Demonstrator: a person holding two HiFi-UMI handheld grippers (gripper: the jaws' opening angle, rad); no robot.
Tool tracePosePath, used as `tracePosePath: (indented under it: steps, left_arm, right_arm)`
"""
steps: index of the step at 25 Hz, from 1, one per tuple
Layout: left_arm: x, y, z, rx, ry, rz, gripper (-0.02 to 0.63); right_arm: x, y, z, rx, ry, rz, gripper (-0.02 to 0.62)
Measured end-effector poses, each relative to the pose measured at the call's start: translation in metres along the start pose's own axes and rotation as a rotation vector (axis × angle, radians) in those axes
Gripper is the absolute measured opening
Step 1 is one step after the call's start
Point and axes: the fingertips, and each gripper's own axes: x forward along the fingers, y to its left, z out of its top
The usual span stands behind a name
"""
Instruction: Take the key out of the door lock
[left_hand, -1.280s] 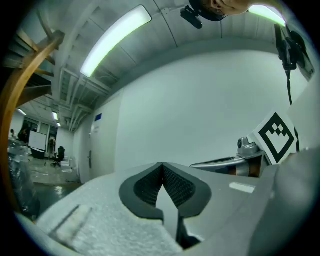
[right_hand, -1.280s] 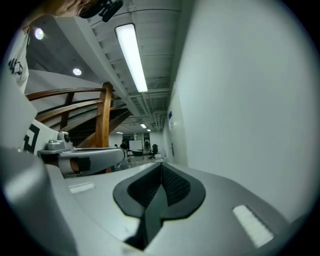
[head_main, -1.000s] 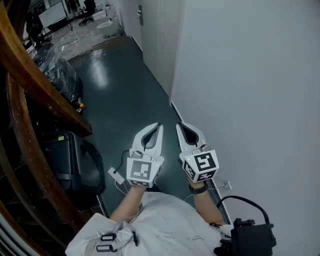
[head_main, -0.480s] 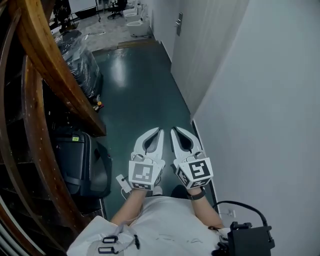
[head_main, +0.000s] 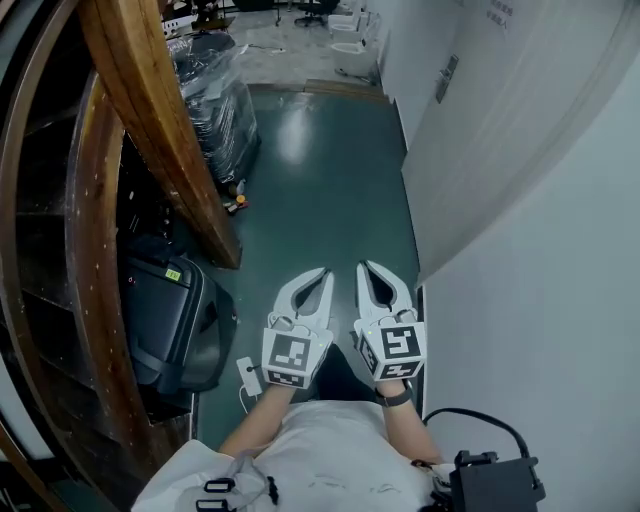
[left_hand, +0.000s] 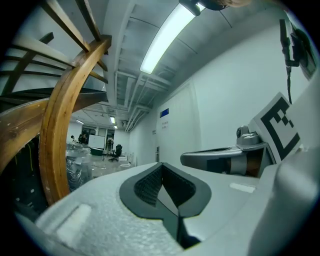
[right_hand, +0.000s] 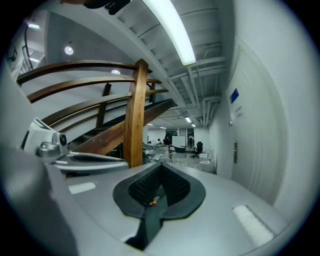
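The door (head_main: 490, 130) stands shut in the white wall, ahead of the person and to their right. Its handle plate (head_main: 447, 78) shows as a small dark strip on its near face. The lock is at that plate, but it is too small here to make out the key. Both grippers are held side by side well short of the door, low over the green floor (head_main: 320, 180), and point along the corridor rather than at the handle. The left gripper (head_main: 322, 274) has its jaws pressed together with nothing between them. The right gripper (head_main: 366, 270), the one nearer the door, has jaws that are closing and are all but together, and no object is held in them. In each gripper view the ribbed dark pads meet along a thin seam. The right gripper view also shows the door's handle far off on the wall side. Across the floor from the door, a heavy curved wooden beam (head_main: 160, 130) rises at a slant. A dark hard case (head_main: 165, 320) sits on the floor under it, and plastic-wrapped bundles (head_main: 215, 90) stand farther along. A small white plug block (head_main: 247, 375) with a cord lies on the floor just beside the left gripper's cube, on the side away from the door.
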Motion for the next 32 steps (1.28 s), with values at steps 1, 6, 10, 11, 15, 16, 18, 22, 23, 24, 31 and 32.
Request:
tracePosePath:
  steps: [1, 6, 10, 11, 15, 16, 18, 22, 23, 24, 31, 32]
  left_arm:
    - [0.016, 0.013, -0.001, 0.006, 0.004, 0.016, -0.002]
    - [0.109, 0.066, 0.008, 0.042, -0.005, 0.062, -0.002]
    - [0.183, 0.102, 0.031, 0.055, -0.033, 0.084, -0.002]
    - [0.2, 0.111, 0.033, 0.06, -0.031, 0.099, -0.002]
    - [0.249, 0.132, 0.029, 0.051, -0.007, 0.142, -0.002]
    - [0.257, 0.133, 0.03, 0.042, -0.003, 0.144, -0.002]
    - [0.274, 0.14, 0.029, 0.033, 0.018, 0.148, -0.003]
    - [0.319, 0.17, 0.014, 0.02, 0.067, 0.144, -0.003]
    - [0.332, 0.178, 0.011, 0.01, 0.069, 0.137, -0.003]
    - [0.347, 0.186, 0.008, 0.001, 0.069, 0.128, -0.003]
    - [0.453, 0.28, 0.015, 0.019, -0.008, 0.088, -0.005]
    - [0.465, 0.299, 0.019, 0.029, -0.022, 0.093, -0.005]
  right_arm:
    - [0.021, -0.006, 0.002, -0.042, -0.003, 0.015, -0.003]
    - [0.121, -0.045, 0.03, -0.169, -0.086, 0.091, -0.003]
    - [0.189, -0.085, 0.054, -0.136, -0.144, 0.137, 0.0]
    - [0.202, -0.097, 0.059, -0.122, -0.163, 0.146, 0.002]
    - [0.23, -0.139, 0.069, -0.063, -0.221, 0.166, 0.005]
    - [0.233, -0.146, 0.07, -0.053, -0.221, 0.172, 0.005]
    - [0.243, -0.157, 0.07, -0.04, -0.212, 0.182, 0.005]
    - [0.285, -0.17, 0.067, -0.017, -0.172, 0.191, 0.005]
    - [0.297, -0.175, 0.066, -0.014, -0.163, 0.187, 0.005]
    - [0.31, -0.181, 0.065, -0.015, -0.156, 0.18, 0.005]
    - [0.446, -0.223, 0.061, -0.019, -0.135, 0.124, 0.005]
    - [0.471, -0.225, 0.065, -0.022, -0.139, 0.129, 0.005]
